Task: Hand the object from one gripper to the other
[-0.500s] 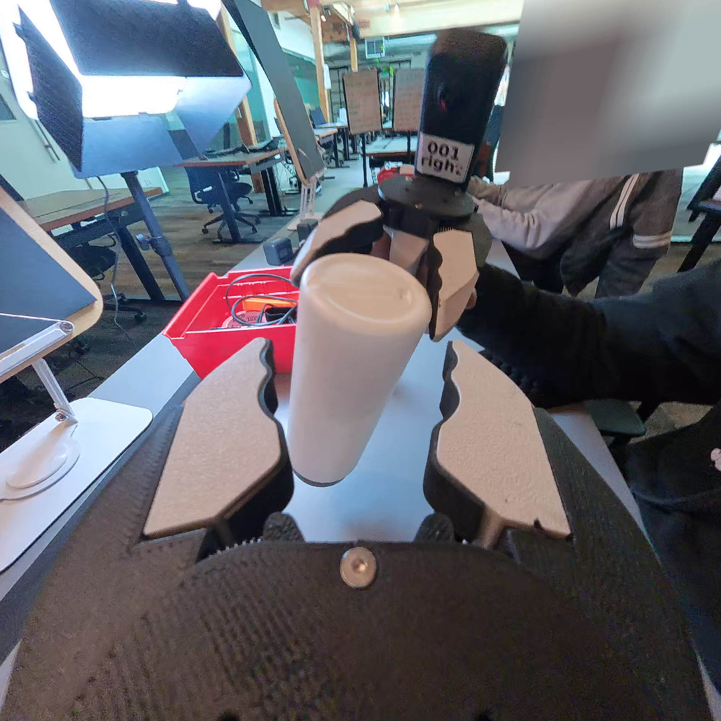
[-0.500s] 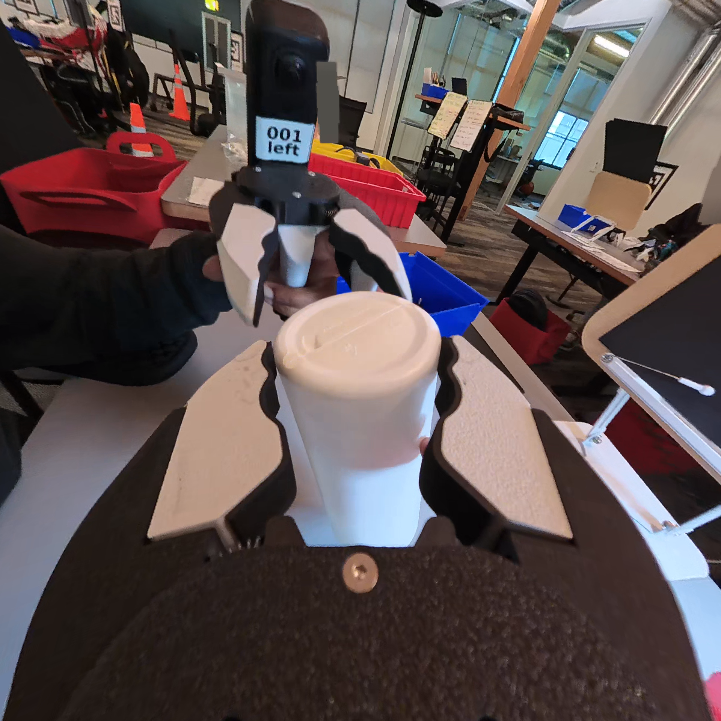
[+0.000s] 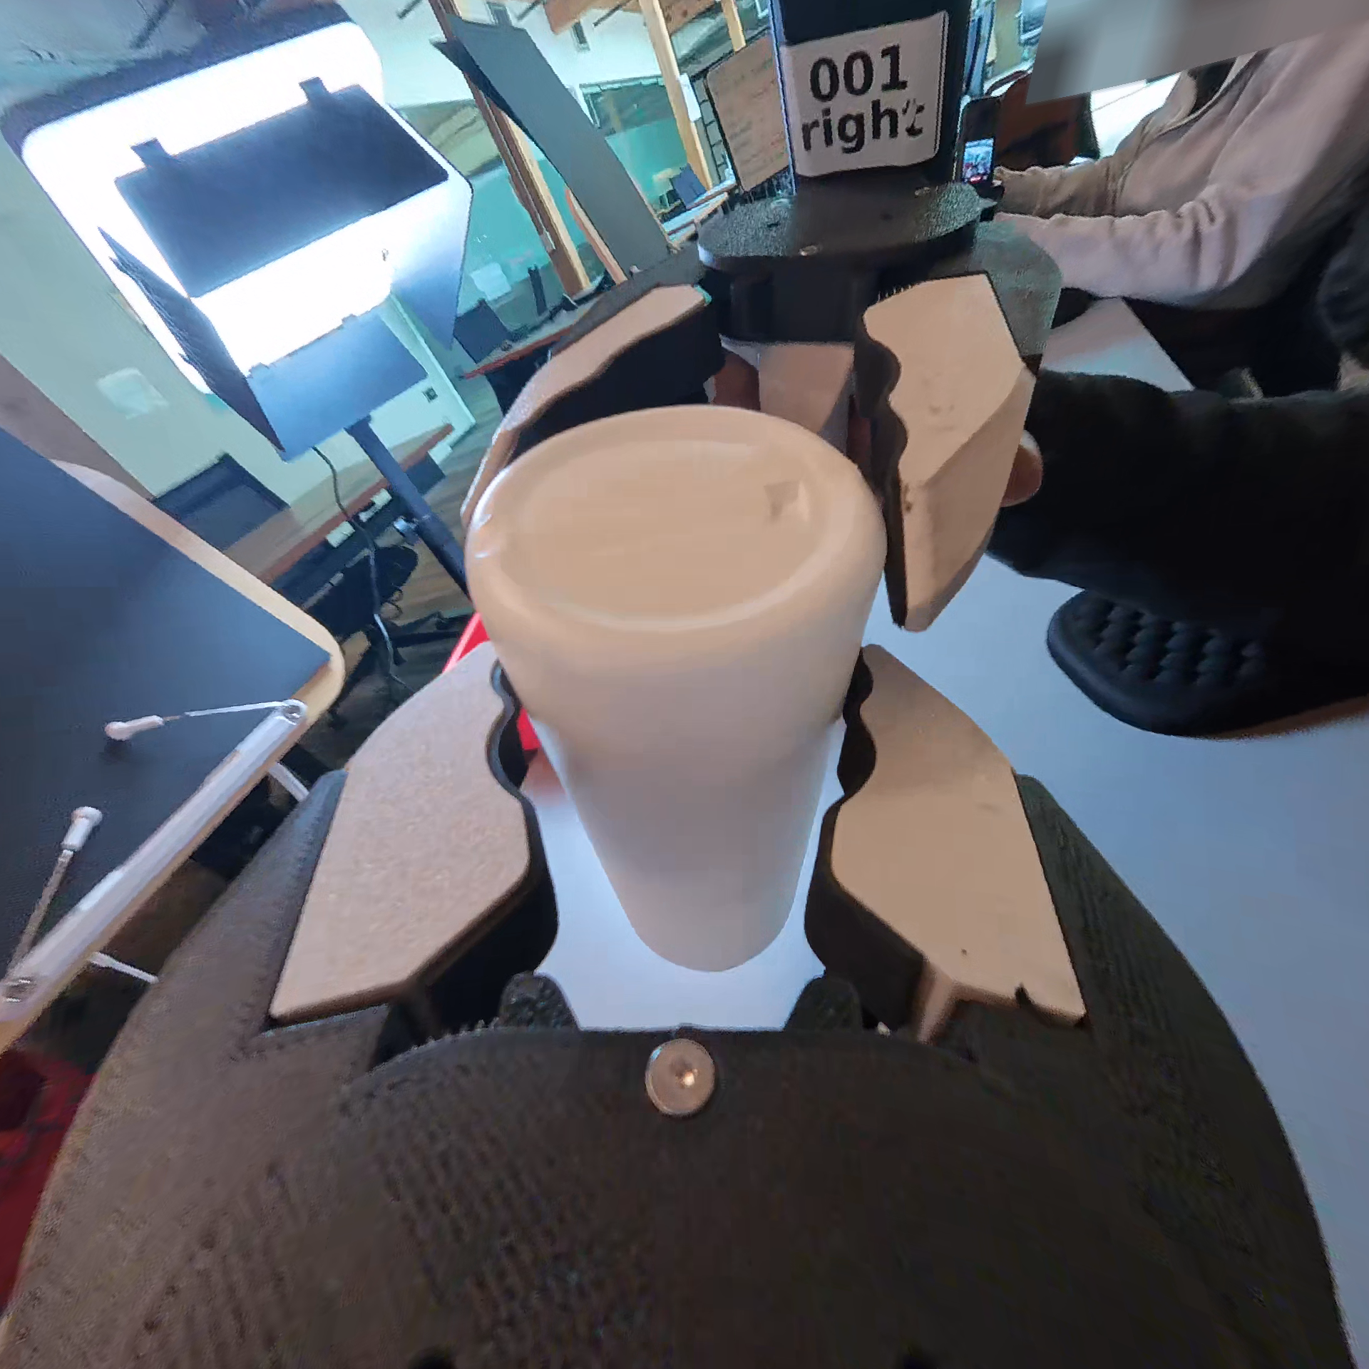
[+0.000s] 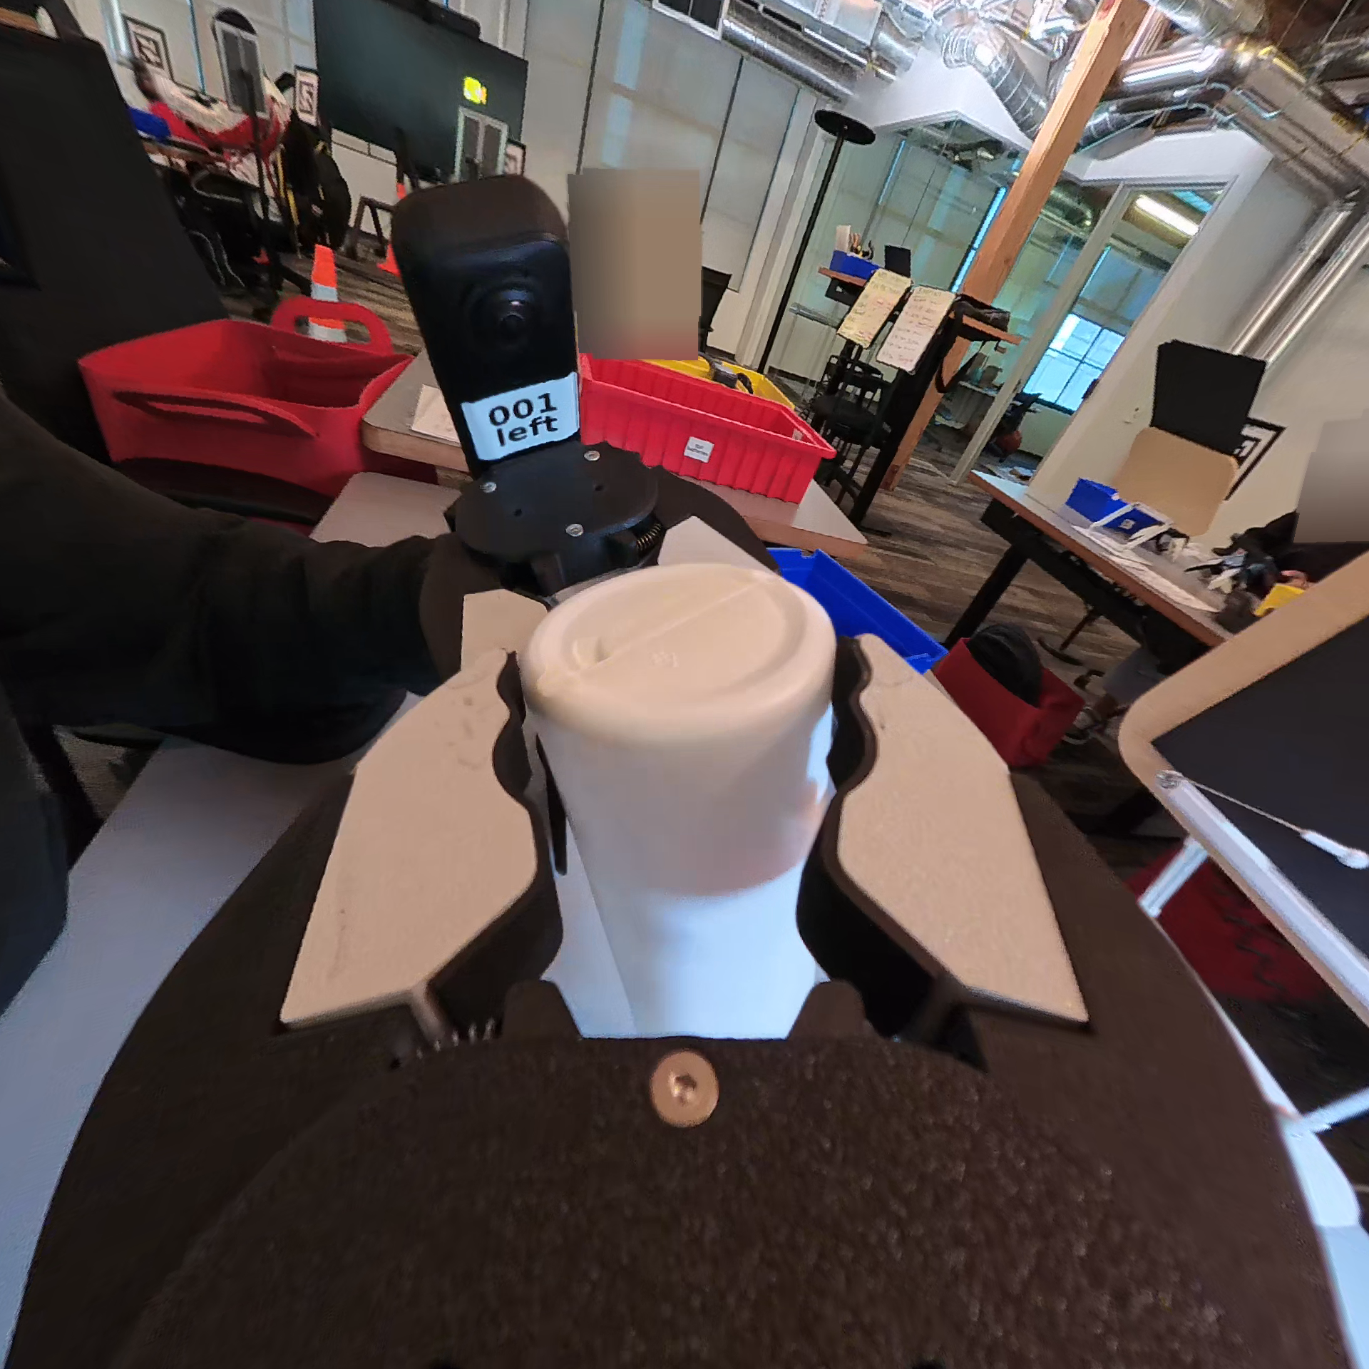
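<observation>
Left hand-held gripper (image 3: 674, 748) low centre of frame, fingers (image 3: 415, 837) closed in on a white cylinder (image 3: 678, 696). Right hand-held gripper (image 4: 678, 733) likewise clamped. Both face each other, dark-sleeved arms (image 4: 185, 615) reaching in from the sides.

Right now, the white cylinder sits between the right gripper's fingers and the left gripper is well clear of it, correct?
Not quite. The white cylinder does sit between the right gripper's fingers, but the left gripper is not clear of it. The left wrist view shows its fingers closed against both sides of the cylinder too.
</observation>
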`<state>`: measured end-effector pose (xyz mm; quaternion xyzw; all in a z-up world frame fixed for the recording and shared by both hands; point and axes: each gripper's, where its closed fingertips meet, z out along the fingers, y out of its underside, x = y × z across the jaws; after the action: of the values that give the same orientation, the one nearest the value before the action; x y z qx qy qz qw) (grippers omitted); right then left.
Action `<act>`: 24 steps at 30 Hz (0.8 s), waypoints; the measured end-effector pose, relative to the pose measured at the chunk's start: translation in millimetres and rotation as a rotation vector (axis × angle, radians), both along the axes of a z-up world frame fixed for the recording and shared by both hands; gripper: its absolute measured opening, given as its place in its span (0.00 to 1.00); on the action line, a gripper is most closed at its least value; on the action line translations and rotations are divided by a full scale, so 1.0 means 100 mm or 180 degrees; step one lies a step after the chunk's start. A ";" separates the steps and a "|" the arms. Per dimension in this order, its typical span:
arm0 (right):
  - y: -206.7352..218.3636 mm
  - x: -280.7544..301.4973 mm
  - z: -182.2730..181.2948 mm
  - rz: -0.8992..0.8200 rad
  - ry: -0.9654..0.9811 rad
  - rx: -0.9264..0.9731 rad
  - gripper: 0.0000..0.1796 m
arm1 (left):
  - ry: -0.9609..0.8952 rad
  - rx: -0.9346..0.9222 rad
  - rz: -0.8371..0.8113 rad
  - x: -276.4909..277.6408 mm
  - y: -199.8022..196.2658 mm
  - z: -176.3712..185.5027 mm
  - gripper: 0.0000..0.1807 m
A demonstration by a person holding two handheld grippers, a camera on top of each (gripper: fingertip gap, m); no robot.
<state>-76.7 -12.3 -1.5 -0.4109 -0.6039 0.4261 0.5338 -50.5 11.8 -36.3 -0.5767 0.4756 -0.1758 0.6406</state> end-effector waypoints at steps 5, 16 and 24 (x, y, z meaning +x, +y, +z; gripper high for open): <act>-0.02 0.07 0.19 -0.0097 0.0145 -0.0127 0.42 | 0.0138 0.0791 0.0437 -0.16 0.03 0.22 0.46; 0.30 -0.01 -0.04 -0.0877 -0.0383 -0.0688 0.51 | 0.1651 0.2348 0.1669 -0.44 0.35 0.10 0.46; 0.51 -0.24 -0.42 -0.1416 -0.0709 -0.0339 0.53 | 0.2112 0.2593 0.1993 -0.44 0.42 0.04 0.46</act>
<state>-100.4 38.2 -43.2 -0.6056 -0.5304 0.2815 0.5222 -94.6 53.8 -31.9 -0.4218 0.4867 0.4058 0.6485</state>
